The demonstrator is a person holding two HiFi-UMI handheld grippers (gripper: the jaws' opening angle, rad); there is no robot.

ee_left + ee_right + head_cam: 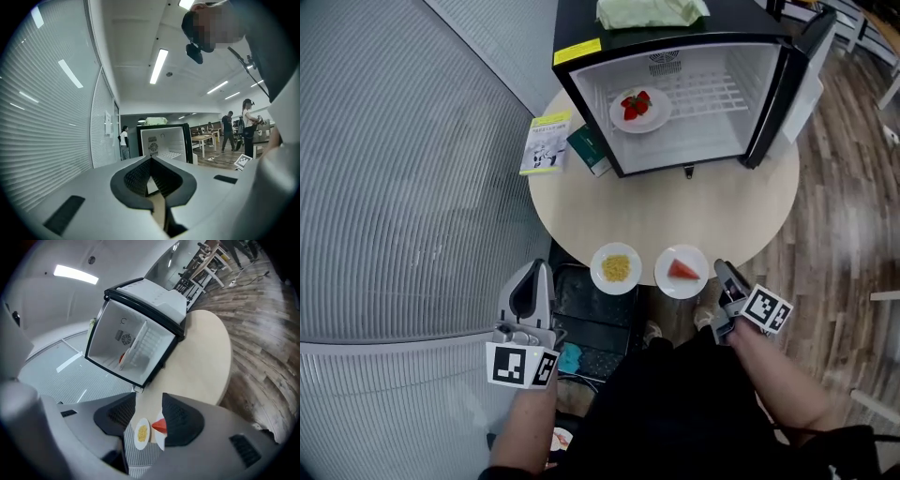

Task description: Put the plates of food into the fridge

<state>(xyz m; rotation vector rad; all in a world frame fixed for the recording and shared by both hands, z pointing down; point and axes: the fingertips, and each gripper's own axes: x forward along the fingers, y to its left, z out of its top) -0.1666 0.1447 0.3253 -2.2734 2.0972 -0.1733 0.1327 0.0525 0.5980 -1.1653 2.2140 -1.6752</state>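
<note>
The small black fridge [675,94] stands open on the round table [712,211]. Inside it, a white plate of strawberries [639,109] lies on the floor of the fridge. Side by side at the table's near edge are a plate of yellow food [616,268] and a plate with a watermelon slice [682,271]. My right gripper [724,274] is open just right of the watermelon plate and holds nothing. Its own view shows both plates [142,432] between the jaws. My left gripper [540,265] hangs left of the table, shut and empty.
A leaflet [546,142] and a dark green box [589,150] lie left of the fridge. A green cloth [652,11] sits on top of it. A black crate [592,319] stands under the table's near edge. A ribbed wall runs along the left and wooden floor along the right.
</note>
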